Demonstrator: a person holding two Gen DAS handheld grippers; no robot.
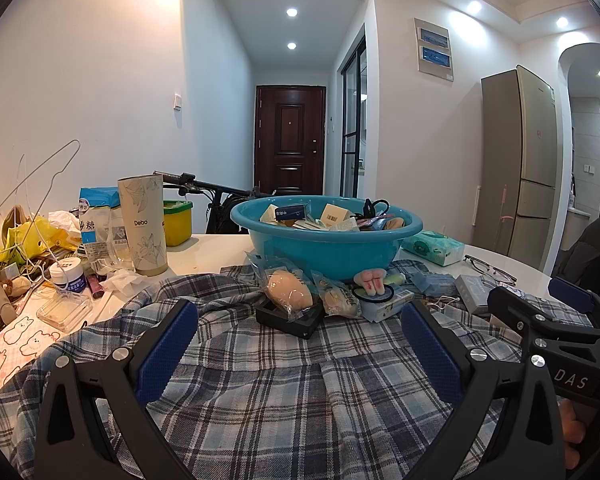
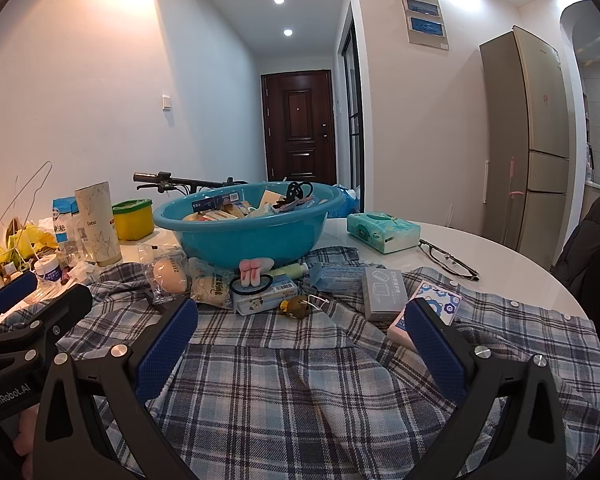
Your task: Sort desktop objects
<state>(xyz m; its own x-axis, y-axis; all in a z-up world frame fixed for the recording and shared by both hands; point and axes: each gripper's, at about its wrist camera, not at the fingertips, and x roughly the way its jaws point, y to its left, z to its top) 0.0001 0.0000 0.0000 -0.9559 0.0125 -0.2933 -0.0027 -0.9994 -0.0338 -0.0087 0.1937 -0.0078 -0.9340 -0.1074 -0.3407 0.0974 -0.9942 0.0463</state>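
Left gripper (image 1: 296, 344) and right gripper (image 2: 300, 344), both spread and empty-jawed, hover above plaid shirt (image 1: 284, 392) before blue basin (image 1: 324, 240).

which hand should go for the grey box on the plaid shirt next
Right. The grey box lies just ahead of the open right gripper; from the left gripper it sits far to the side.

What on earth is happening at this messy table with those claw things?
A person holds a claw in each hand and is sorting clutter. Both the left claw and the right claw are open and empty, hovering over a plaid shirt. A blue basin already holds boxes, while snack packets and a grey box lie in front of it.
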